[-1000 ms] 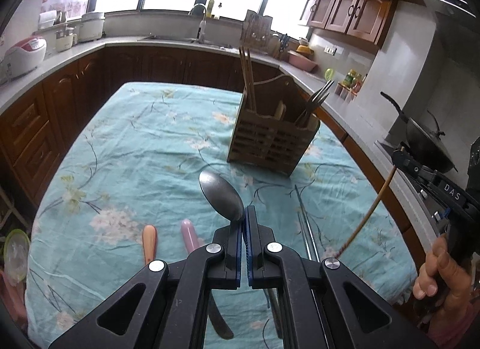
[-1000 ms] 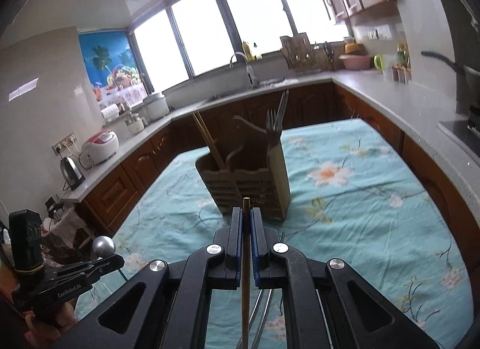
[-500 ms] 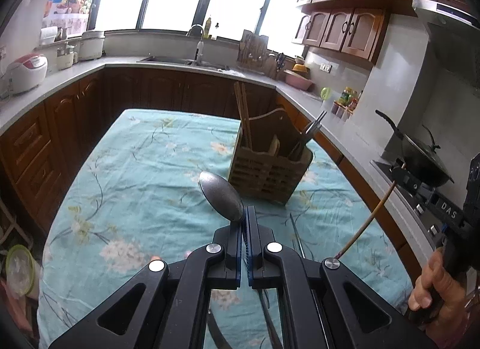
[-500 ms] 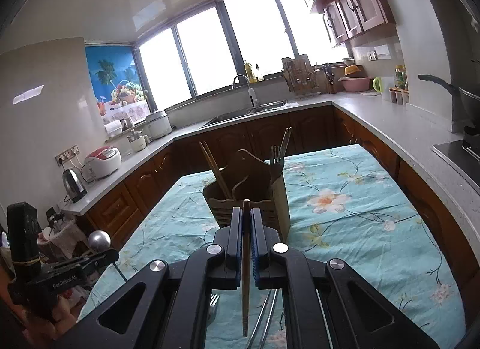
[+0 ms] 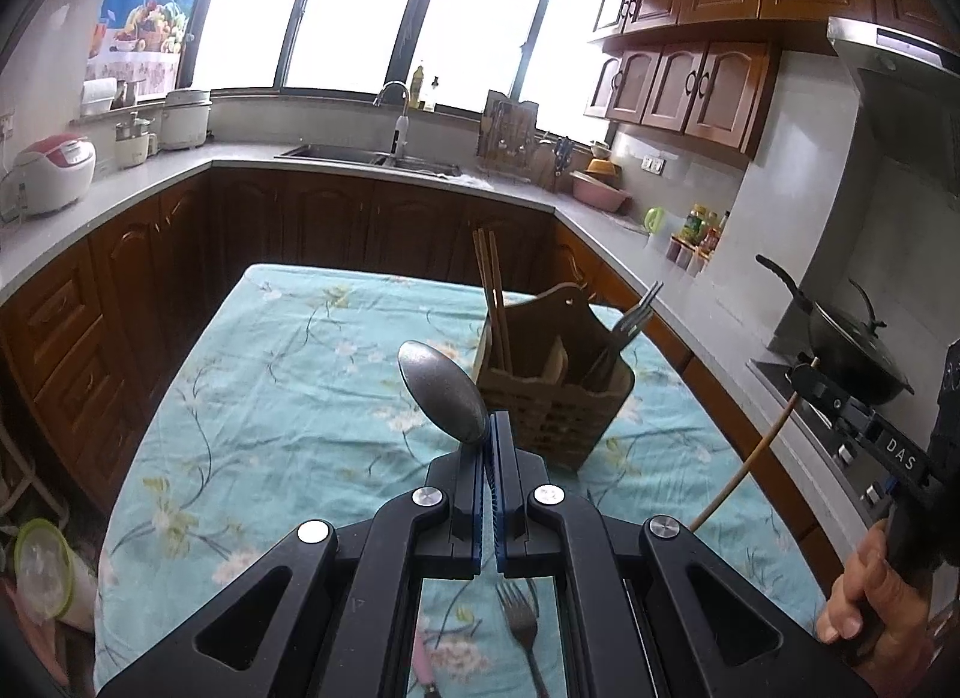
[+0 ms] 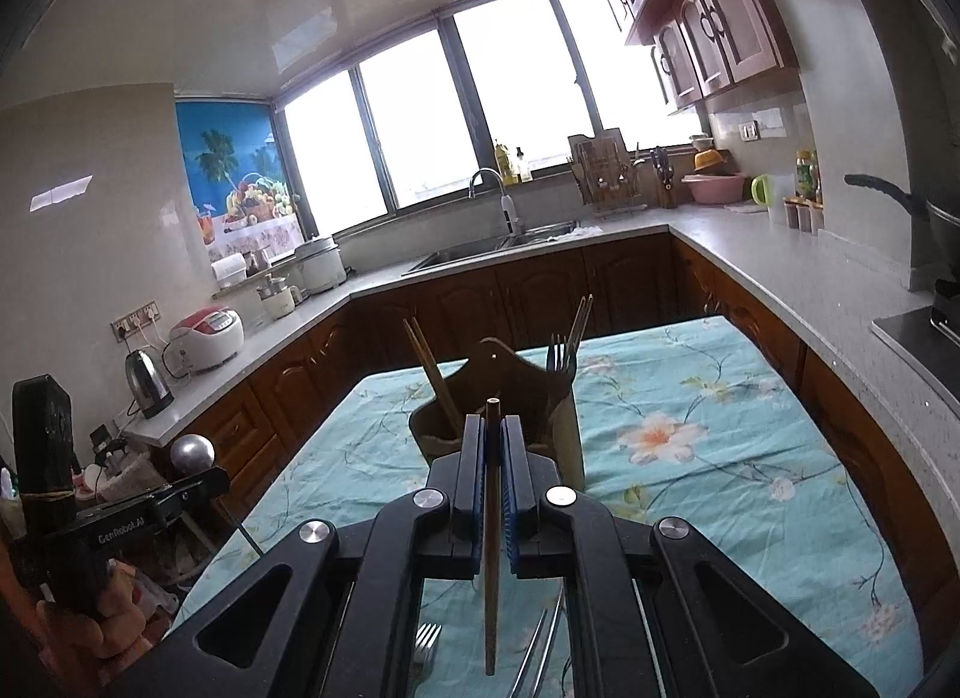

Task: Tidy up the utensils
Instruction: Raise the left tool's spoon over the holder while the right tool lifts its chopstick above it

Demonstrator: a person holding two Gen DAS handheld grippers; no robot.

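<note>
My left gripper (image 5: 492, 428) is shut on a metal spoon (image 5: 443, 392), whose bowl sticks up past the fingertips. Beyond it on the teal floral tablecloth (image 5: 270, 398) stands the wooden utensil holder (image 5: 555, 392) with chopsticks and forks in it. My right gripper (image 6: 493, 428) is shut on a wooden chopstick (image 6: 492, 548) that hangs down between the fingers, with the same utensil holder (image 6: 498, 398) just ahead. From the left wrist view the right gripper (image 5: 804, 377) shows at the right edge with its chopstick (image 5: 750, 458); the left gripper (image 6: 204, 479) shows at the left of the right wrist view.
A fork (image 5: 519, 626) and a pink-handled utensil (image 5: 423, 662) lie on the cloth under my left gripper. A fork (image 6: 426, 641) and metal chopsticks (image 6: 540, 644) lie under the right one. Wooden cabinets and grey counters ring the table; a wok (image 5: 852, 350) sits on the stove at right.
Both grippers have risen with their utensils still held, and both views have tilted up, so the holder sits lower and farther off in the frames.
</note>
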